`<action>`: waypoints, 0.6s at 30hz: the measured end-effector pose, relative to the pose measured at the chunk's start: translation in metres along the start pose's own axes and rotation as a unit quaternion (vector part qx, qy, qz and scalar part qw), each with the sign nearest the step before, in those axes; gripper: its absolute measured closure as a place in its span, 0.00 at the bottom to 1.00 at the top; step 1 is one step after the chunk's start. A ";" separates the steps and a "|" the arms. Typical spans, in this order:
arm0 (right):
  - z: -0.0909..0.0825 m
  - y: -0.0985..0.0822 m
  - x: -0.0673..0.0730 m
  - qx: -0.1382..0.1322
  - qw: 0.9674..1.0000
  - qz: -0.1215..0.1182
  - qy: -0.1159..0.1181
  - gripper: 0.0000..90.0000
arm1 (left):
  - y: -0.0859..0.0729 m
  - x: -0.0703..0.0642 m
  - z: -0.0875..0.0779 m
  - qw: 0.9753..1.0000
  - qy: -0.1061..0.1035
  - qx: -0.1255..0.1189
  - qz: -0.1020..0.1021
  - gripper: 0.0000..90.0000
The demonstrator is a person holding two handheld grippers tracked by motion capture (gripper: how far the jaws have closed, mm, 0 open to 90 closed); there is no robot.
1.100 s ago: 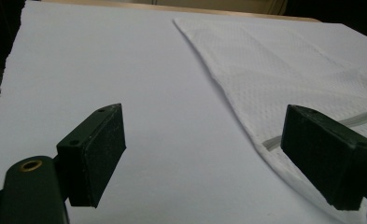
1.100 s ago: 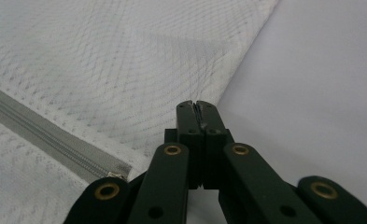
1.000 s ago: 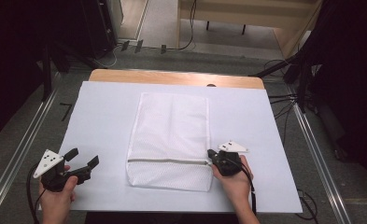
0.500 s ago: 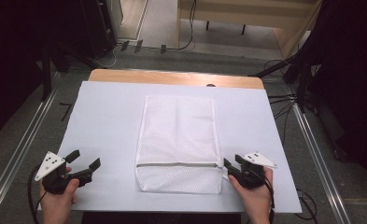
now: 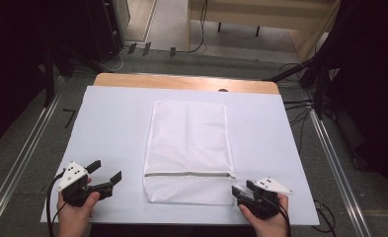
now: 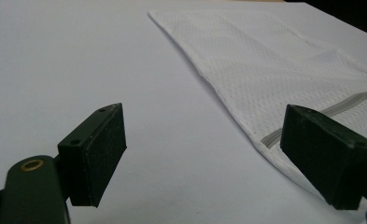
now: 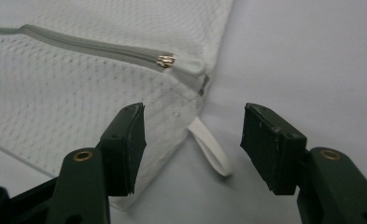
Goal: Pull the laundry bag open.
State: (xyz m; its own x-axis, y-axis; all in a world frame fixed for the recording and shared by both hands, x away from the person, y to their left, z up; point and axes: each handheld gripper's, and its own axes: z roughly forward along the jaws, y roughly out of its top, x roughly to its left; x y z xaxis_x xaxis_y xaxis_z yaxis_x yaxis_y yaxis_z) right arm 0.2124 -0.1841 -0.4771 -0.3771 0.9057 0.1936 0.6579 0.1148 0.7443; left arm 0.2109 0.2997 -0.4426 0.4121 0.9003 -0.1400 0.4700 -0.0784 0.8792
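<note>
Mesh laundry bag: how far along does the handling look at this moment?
Done: the mesh laundry bag lies flat on the white sheet, and its zipper looks closed, with the pull at the right end. In hand: nothing; the left gripper and the right gripper are both open, each near a bottom corner of the bag. Left: probably releasing or regripping; the hanging loop lies free.

One camera sits high and looks down on the whole table (image 5: 107,118). Two cameras ride low near its front edge, very close. All three see the white mesh bag (image 5: 189,148).
</note>
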 end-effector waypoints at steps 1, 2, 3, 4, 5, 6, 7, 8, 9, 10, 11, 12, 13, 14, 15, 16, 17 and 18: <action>0.002 0.000 0.003 0.001 1.000 -0.001 0.003 0.46 | 0.000 -0.001 0.000 1.000 0.000 0.002 0.002 0.16; 0.003 0.000 0.006 0.003 1.000 -0.003 0.006 0.46 | 0.000 -0.002 0.001 1.000 -0.001 0.002 0.002 0.16; 0.006 0.000 0.010 0.003 1.000 -0.008 0.006 0.46 | 0.000 -0.002 0.001 1.000 -0.002 0.003 0.002 0.16; 0.006 0.000 0.010 0.003 1.000 -0.008 0.006 0.46 | 0.000 -0.002 0.001 1.000 -0.002 0.003 0.002 0.16; 0.008 0.000 0.013 0.004 1.000 -0.013 0.005 0.47 | 0.000 -0.002 0.000 1.000 -0.003 0.003 0.003 0.16; 0.012 0.001 0.018 0.004 1.000 -0.022 0.000 0.49 | 0.000 -0.003 0.001 1.000 -0.004 0.002 0.003 0.16; 0.013 0.002 0.020 0.005 1.000 -0.026 -0.003 0.50 | 0.000 -0.004 0.001 1.000 -0.004 0.003 0.004 0.16; 0.016 0.002 0.021 0.008 1.000 -0.026 -0.010 0.52 | 0.000 -0.004 0.001 1.000 -0.005 0.002 0.003 0.16; 0.018 0.001 0.023 0.014 0.999 -0.028 -0.018 0.54 | 0.000 -0.005 0.001 1.000 -0.007 0.003 0.004 0.16; 0.019 -0.001 0.026 0.008 0.999 -0.039 -0.037 0.60 | 0.000 -0.006 0.001 1.000 -0.007 0.003 0.004 0.16; 0.019 -0.002 0.028 0.008 0.998 -0.047 -0.049 0.63 | 0.000 -0.006 0.001 1.000 -0.009 0.004 0.004 0.16; 0.019 -0.003 0.030 0.006 0.997 -0.055 -0.052 0.69 | 0.000 -0.008 0.001 1.000 -0.012 0.005 0.005 0.16; 0.019 -0.003 0.030 0.005 0.997 -0.055 -0.044 0.74 | 0.000 -0.008 0.001 1.000 -0.012 0.005 0.005 0.16; 0.018 -0.002 0.030 0.009 0.998 -0.055 -0.039 0.87 | 0.001 -0.012 0.003 1.000 -0.013 0.008 0.006 0.16; 0.018 -0.001 0.029 0.010 0.998 -0.055 -0.033 0.94 | 0.001 -0.015 0.004 1.000 -0.016 0.011 0.010 0.16; 0.018 0.000 0.027 0.015 0.998 -0.053 -0.021 0.99 | 0.003 -0.020 0.007 1.000 -0.021 0.015 0.012 0.16; 0.018 0.000 0.027 0.015 0.998 -0.053 -0.021 0.99 | 0.003 -0.020 0.007 1.000 -0.021 0.015 0.012 0.16; 0.017 0.002 0.025 0.019 0.999 -0.048 -0.006 1.00 | 0.005 -0.029 0.012 0.999 -0.034 0.022 0.011 0.17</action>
State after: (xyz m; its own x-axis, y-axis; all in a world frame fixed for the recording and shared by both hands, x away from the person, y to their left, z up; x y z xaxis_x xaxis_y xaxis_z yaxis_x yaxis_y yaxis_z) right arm 0.2159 -0.1545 -0.4818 -0.4321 0.8946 0.1140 0.6436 0.2174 0.7338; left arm 0.2103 0.2679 -0.4396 0.4735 0.8674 -0.1531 0.4930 -0.1170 0.8621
